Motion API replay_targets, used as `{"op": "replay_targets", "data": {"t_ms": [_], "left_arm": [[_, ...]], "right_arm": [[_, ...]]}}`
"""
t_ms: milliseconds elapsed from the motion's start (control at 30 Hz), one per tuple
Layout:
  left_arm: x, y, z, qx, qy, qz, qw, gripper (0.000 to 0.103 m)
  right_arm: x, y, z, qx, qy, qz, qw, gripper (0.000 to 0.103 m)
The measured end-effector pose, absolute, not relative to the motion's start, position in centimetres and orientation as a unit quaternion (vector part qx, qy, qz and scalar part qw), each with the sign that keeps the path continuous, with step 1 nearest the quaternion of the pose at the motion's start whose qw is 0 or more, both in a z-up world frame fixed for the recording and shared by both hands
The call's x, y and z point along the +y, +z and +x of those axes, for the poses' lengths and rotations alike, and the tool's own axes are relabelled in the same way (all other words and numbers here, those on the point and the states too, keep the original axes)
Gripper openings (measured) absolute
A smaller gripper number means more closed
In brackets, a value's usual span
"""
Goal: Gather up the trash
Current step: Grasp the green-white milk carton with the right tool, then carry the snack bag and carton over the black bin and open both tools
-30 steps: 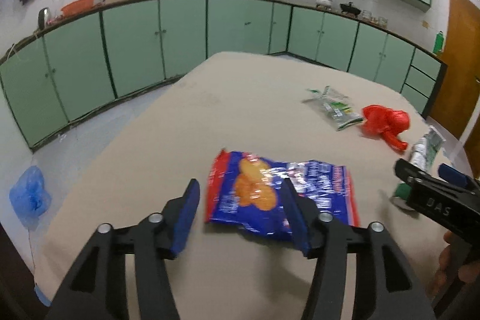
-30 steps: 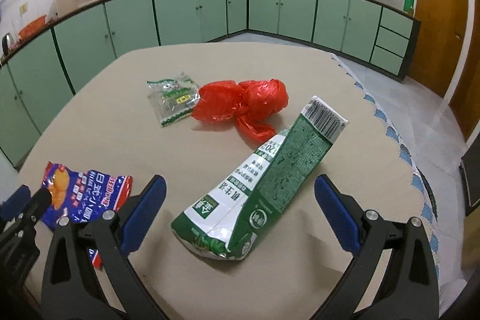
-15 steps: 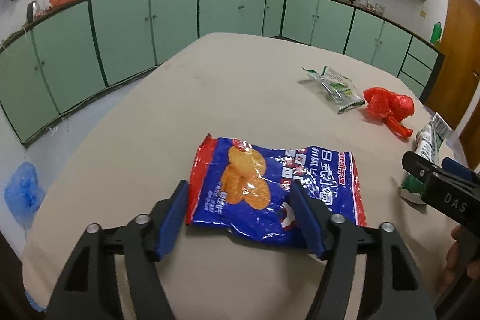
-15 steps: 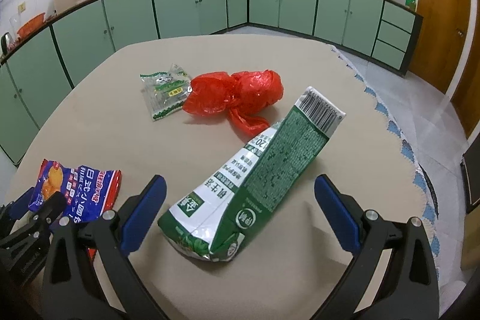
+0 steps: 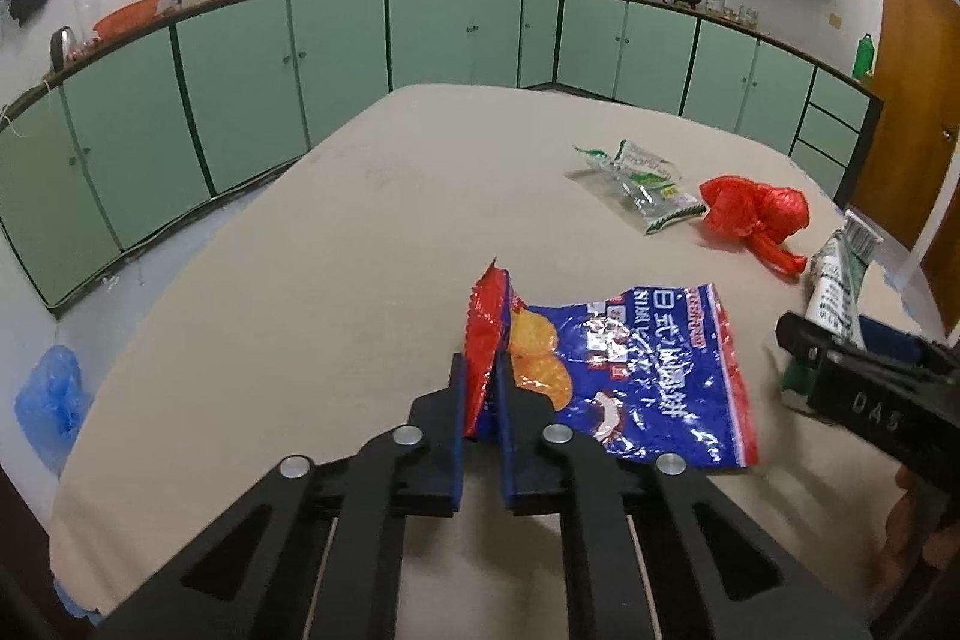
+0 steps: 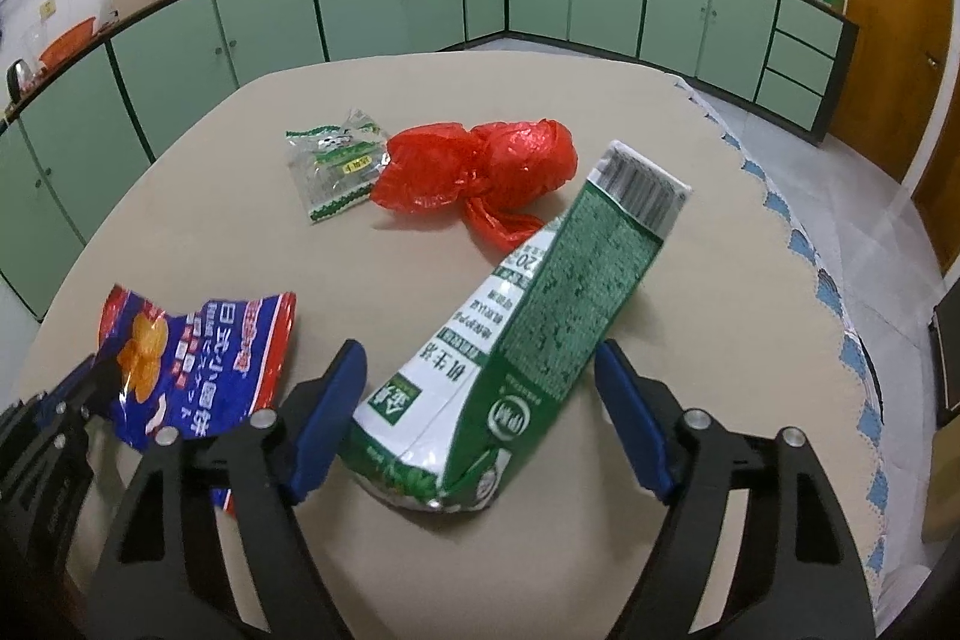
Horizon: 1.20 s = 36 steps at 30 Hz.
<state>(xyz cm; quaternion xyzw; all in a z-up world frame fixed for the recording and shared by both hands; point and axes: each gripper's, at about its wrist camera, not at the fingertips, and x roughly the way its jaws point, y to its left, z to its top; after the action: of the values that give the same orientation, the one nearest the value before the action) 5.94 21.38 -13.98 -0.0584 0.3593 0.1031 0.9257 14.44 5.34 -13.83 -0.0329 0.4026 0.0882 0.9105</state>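
**On the beige table: left clamp bites the snack bag, right brackets the carton**

On the beige table [image 5: 360, 232], the left gripper [image 5: 480, 400] has its blue pads pressed together on the red edge of the blue snack wrapper [image 5: 636, 370], and that pinched edge stands up between the jaws while the rest of the bag fans out to the right. From the right wrist view the same wrapper [image 6: 204, 358] appears at lower left, curling up off the tabletop.

Over to the right gripper [image 6: 480, 400]: jaws spread wide, one blue pad on either side of the green-and-white carton [image 6: 540, 334], which lies on its side with its crumpled end nearest the camera. Whether either pad actually touches the carton is hard to tell from this angle; there looks to be a sliver of gap on the right.

Further back, a knotted red plastic bag [image 6: 480, 166] sits just beyond the carton's far end, with a clear green-printed wrapper [image 6: 333, 166] right beside it on the left. Green cabinets [image 6: 390, 4] ring the room.
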Motion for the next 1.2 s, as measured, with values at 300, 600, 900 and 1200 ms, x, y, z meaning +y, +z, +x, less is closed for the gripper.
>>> {"op": "replay_targets", "data": {"t_ms": [300,600,900,1200], "left_arm": [[19.6,-13.8,5.7,0.353,0.092,-0.068,0.929,0.008],[16.9,-13.7,6.4,0.352,0.076,-0.050,0.932,0.008],[16.5,-13.6,7.0,0.351,0.079,-0.047,0.932,0.008],[15.7,-11.4,6.4,0.329,0.060,-0.049,0.941,0.008]], "right_arm": [[1.1,-13.2,13.3,0.410,0.042,-0.041,0.910,0.063],[0.4,-13.5,14.9,0.397,0.049,-0.030,0.916,0.071],[-1.1,-13.4,15.7,0.408,0.072,-0.006,0.910,0.046],[-3.6,-10.7,13.4,0.374,0.064,0.004,0.925,0.045]]}}
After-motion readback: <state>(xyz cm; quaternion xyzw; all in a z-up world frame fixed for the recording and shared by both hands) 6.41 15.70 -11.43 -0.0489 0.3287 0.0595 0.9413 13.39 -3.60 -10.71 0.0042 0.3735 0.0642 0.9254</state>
